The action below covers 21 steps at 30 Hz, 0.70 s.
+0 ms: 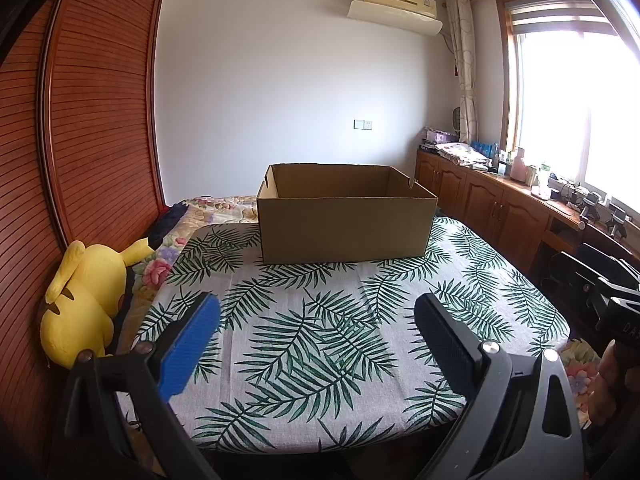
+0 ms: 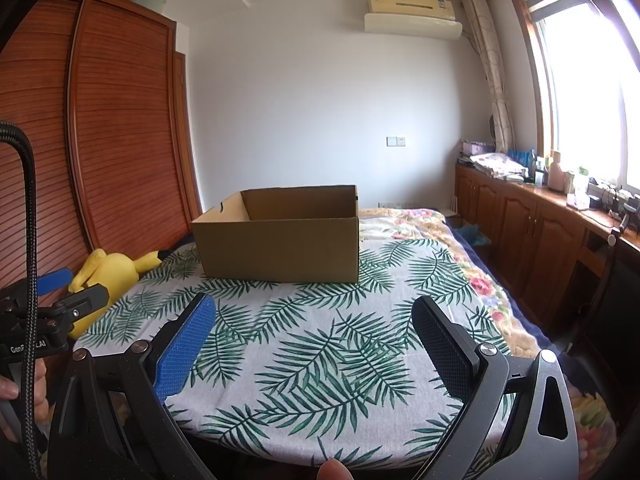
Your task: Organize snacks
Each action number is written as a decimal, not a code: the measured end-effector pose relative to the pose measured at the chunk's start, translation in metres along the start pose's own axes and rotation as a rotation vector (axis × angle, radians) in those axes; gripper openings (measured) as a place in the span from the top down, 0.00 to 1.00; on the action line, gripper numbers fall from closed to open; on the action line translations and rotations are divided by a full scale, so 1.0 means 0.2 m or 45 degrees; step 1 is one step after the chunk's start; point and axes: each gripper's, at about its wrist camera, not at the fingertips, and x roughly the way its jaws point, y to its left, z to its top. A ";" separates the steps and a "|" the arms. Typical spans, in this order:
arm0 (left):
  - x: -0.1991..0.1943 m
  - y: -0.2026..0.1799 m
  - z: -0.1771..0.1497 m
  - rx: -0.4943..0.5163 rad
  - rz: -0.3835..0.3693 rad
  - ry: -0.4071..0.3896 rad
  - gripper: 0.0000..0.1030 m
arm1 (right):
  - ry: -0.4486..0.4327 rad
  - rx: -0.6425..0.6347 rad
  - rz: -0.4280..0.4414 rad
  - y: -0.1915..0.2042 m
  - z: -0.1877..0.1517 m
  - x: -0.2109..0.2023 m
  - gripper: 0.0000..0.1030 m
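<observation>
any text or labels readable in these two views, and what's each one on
"GenR...AI", middle letters hidden by a cable: on the left gripper body, right wrist view.
"DA...", cut off: on the dark device at the right edge, left wrist view.
Air conditioner sticker: too small to read.
Cardboard box: no print visible.

The room is bounded at the far end by a plain white wall [image 1: 260,80]. A cream wall-mounted air conditioner [image 1: 394,4] is fixed high on that wall, and a white socket plate [image 1: 363,124] is set lower on it. To the left of the wall, a reddish-brown slatted wooden wardrobe [image 1: 100,100] is installed. To its right, a row of brown wooden base cabinets [image 1: 480,196] is fitted beneath a large wood-framed window [image 1: 568,112], through which strong daylight is admitted. A patterned beige curtain [image 1: 464,68] is hung in the corner between wall and window.
</observation>
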 end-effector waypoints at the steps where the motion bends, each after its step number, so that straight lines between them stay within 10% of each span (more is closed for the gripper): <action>1: 0.00 0.00 0.00 -0.001 -0.001 0.000 0.04 | -0.001 -0.001 -0.002 0.00 0.00 0.00 0.03; 21: -0.01 -0.01 0.01 0.003 0.001 -0.012 0.04 | -0.012 -0.008 -0.005 0.00 0.01 0.00 0.03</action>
